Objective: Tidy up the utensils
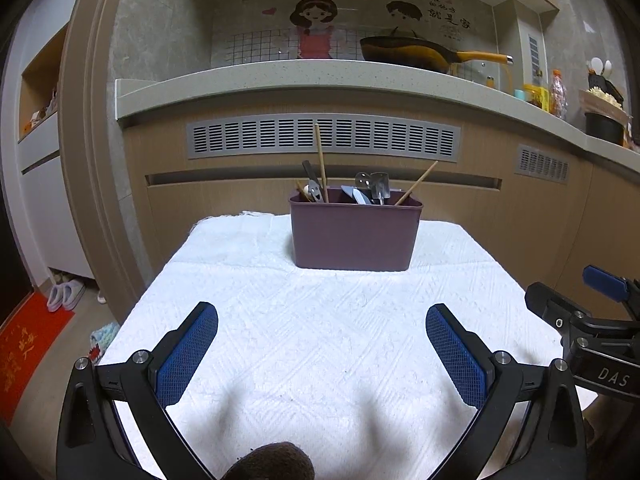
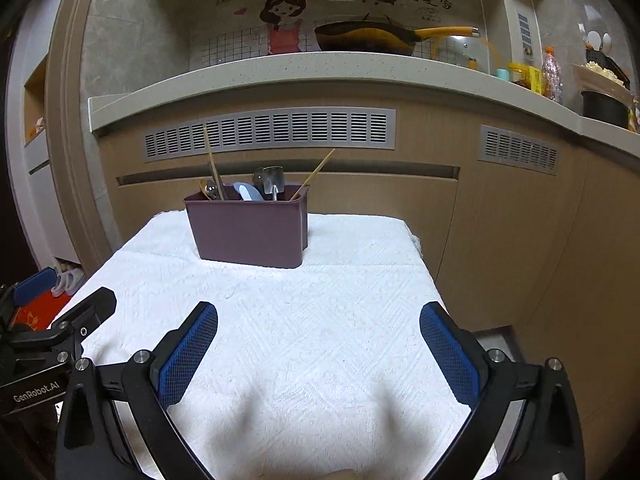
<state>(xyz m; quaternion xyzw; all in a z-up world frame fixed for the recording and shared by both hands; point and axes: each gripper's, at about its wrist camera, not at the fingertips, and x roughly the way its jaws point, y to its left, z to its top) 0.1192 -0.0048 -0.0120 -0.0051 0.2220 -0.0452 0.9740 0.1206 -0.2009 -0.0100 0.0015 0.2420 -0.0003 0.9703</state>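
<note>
- The tabletop (image 1: 280, 340) is covered by a white cloth with a woven diamond relief; its far edge is frayed.
- Left hand-held gripper (image 1: 322, 344): black arms with blue mesh-textured pads (image 1: 186, 356), spread wide apart, holding nothing, hovering over the cloth.
- Right hand-held gripper (image 2: 318, 344): same build, its pads (image 2: 188, 354) likewise wide apart and empty, above the cloth. Each gripper shows at the edge of the other's view, side by side.
- Straight ahead of both, on the far half of the cloth, stands the bin (image 1: 354, 236), a smooth matte plum-coloured plastic box with rounded corners, upright.
- The utensils sit inside it, handles or heads sticking out above the rim: wooden chopsticks (image 1: 320, 160) leaning, one steep and one slanted to the right, a slotted metal spatula (image 1: 378, 186), a pale blue spoon (image 1: 356, 194), and a dark-handled piece at the left end.
- Behind the bin, wood-grain cabinets with grey slotted vents, and a speckled stone counter carrying a yellow-handled pan (image 1: 420, 54).
</note>
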